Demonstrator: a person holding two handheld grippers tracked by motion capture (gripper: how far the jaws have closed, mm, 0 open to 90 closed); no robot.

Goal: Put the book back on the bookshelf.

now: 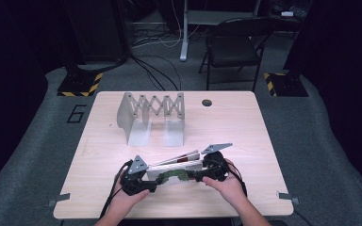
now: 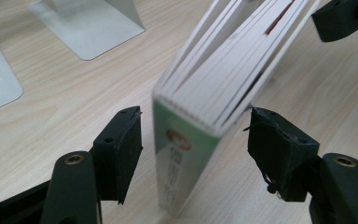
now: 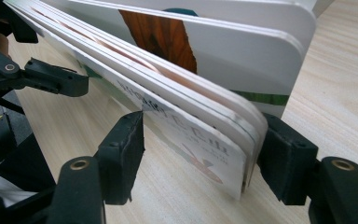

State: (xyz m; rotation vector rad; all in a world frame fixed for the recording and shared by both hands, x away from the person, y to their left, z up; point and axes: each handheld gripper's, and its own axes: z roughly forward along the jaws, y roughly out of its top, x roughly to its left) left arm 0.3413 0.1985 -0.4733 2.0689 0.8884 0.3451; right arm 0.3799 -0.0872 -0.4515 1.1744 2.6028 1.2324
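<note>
A white board book (image 1: 176,168) with a green spine stands tilted near the table's front edge, its thick pages fanned apart. My left gripper (image 1: 156,181) is at its spine end. In the left gripper view the jaws of that gripper (image 2: 193,144) stand open on either side of the green spine (image 2: 182,163), with a gap at the left pad. My right gripper (image 1: 196,175) is at the other end. In the right gripper view its pads (image 3: 121,149) press on the book's (image 3: 191,126) outer pages, so this gripper (image 3: 200,149) is shut on it.
A grey metal expanding book rack (image 1: 153,117) with flat base plates (image 2: 88,23) stands behind the book, mid-table. The wooden table (image 1: 250,136) has a round cable hole (image 1: 207,102) at the back. A folding chair (image 1: 235,47) and floor cables lie beyond.
</note>
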